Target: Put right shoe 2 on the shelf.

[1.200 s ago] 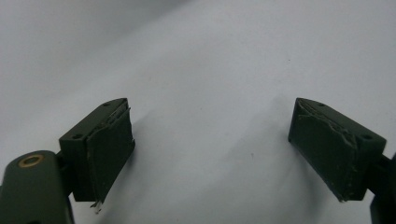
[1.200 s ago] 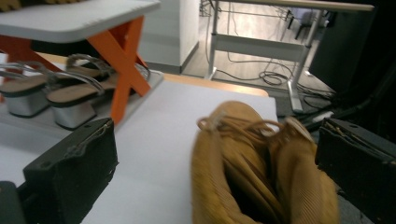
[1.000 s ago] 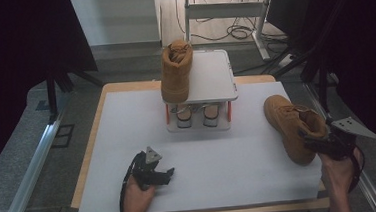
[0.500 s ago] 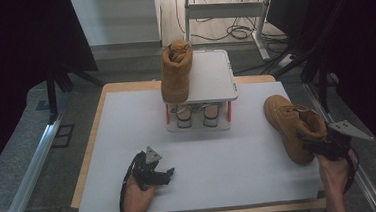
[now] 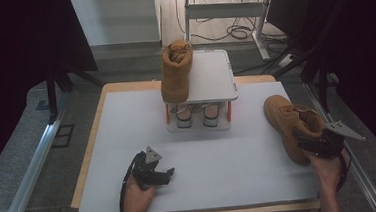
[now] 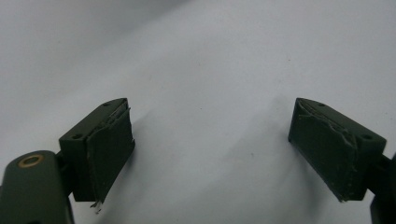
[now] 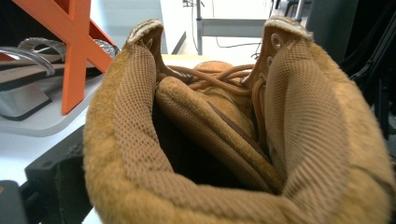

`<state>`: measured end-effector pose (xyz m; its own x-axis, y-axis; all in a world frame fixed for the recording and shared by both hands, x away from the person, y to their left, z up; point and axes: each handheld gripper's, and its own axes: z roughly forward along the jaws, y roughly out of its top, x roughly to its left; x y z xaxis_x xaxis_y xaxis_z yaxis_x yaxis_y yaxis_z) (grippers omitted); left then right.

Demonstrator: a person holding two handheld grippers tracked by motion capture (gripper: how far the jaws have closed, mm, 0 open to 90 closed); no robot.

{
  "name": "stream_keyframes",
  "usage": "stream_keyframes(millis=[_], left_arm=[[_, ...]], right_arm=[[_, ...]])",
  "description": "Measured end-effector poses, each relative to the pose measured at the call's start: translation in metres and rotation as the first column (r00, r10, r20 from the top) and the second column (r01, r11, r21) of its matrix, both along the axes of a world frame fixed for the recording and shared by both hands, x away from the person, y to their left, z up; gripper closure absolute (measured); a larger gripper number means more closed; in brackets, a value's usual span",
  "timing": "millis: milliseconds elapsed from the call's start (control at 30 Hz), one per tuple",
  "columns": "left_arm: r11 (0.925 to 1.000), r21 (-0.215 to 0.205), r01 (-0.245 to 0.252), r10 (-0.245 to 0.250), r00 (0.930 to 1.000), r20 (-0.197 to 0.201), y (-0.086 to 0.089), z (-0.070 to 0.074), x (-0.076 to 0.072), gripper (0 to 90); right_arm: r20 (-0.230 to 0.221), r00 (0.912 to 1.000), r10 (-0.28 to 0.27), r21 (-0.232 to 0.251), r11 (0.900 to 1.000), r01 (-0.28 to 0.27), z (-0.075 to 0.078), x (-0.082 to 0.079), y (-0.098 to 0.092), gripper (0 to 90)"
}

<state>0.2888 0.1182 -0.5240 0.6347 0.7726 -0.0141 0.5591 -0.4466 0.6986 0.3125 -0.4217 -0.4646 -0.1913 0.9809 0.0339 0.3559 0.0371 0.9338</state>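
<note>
A tan boot point(image 5: 292, 123) lies on the white tabletop at the right, toe pointing away, with its open collar point(image 7: 224, 121) facing my right gripper. My right gripper point(image 5: 308, 145) is at the boot's heel, its jaws set wide around the collar. One black jaw shows outside the collar's left side and the other is hidden behind the boot. A matching tan boot point(image 5: 176, 71) stands upright on the left side of the white shoe rack's top shelf point(image 5: 211, 77). My left gripper point(image 5: 168, 175) rests on the table near the front, open point(image 6: 210, 154) and empty.
The rack has orange posts point(image 7: 77, 42) and holds a pair of sandals point(image 5: 196, 114) on its lower shelf. The white tabletop point(image 5: 127, 125) lies on a wooden table. Dark stands and cables sit beyond the far edge.
My right gripper has edged a little left and forward against the boot's heel. The boot itself and my left gripper have stayed put.
</note>
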Motion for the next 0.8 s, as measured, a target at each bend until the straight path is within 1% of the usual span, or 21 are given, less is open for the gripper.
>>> stream_keyframes(millis=[33,67,133,200,233,300,400,567,600,767,800], left_arm=[[1.0,0.0,0.0,0.0,1.0,0.0,0.0,0.0,0.0,13.5],[1.0,0.0,0.0,0.0,1.0,0.001,-0.0001,0.0,-0.0001,13.4],[1.0,0.0,0.0,0.0,1.0,0.001,-0.0001,0.0,-0.0001,13.5],[1.0,0.001,0.0,0.0,1.0,0.001,-0.0001,0.0,-0.0001,13.4],[1.0,0.001,0.0,0.0,1.0,0.001,-0.0001,0.0,-0.0001,13.4],[1.0,0.0,0.0,0.0,1.0,0.0,0.0,0.0,-0.0001,13.4],[1.0,0.001,0.0,0.0,1.0,0.002,-0.0001,0.0,-0.0002,13.4],[1.0,0.0,-0.002,0.002,1.0,0.003,-0.0003,-0.0001,-0.0003,13.5],[1.0,0.001,-0.001,0.001,1.0,0.004,-0.0003,0.0,-0.0003,13.5],[1.0,0.001,0.0,0.0,1.0,0.002,-0.0001,0.0,-0.0002,13.5],[1.0,0.001,0.0,0.0,1.0,0.002,-0.0001,0.0,-0.0002,13.4]], right_arm=[[0.0,1.0,0.0,0.0,1.0,0.0,0.0,0.0,0.0,0.0],[0.009,1.0,-0.002,-0.021,1.0,0.002,0.0,0.0013,0.0028,2.2],[0.014,0.9998,-0.013,-0.039,0.999,0.013,-0.0006,0.0026,0.0054,3.6],[0.02,0.9996,-0.022,-0.043,0.999,0.023,-0.0012,0.0029,0.0065,5.1],[0.029,0.999,-0.033,-0.04,0.999,0.034,-0.0016,0.0018,0.0069,9.1],[0.038,0.9987,-0.033,-0.034,0.999,0.034,-0.0025,-0.0003,0.0059,14.3],[0.031,0.9992,-0.025,-0.03,0.999,0.026,-0.0016,-0.0018,0.005,21.8],[0.01,0.9999,-0.009,0.013,1.0,0.009,-0.0005,-0.0041,0.0026,36.7],[0.01,0.9999,-0.007,0.013,1.0,0.007,-0.0006,-0.0045,0.0027,39.1],[0.012,0.9998,-0.014,0.007,1.0,0.014,-0.0003,-0.006,0.0053,48.2],[0.012,0.9998,-0.014,0.007,1.0,0.014,-0.0003,-0.006,0.0053,48.2]])
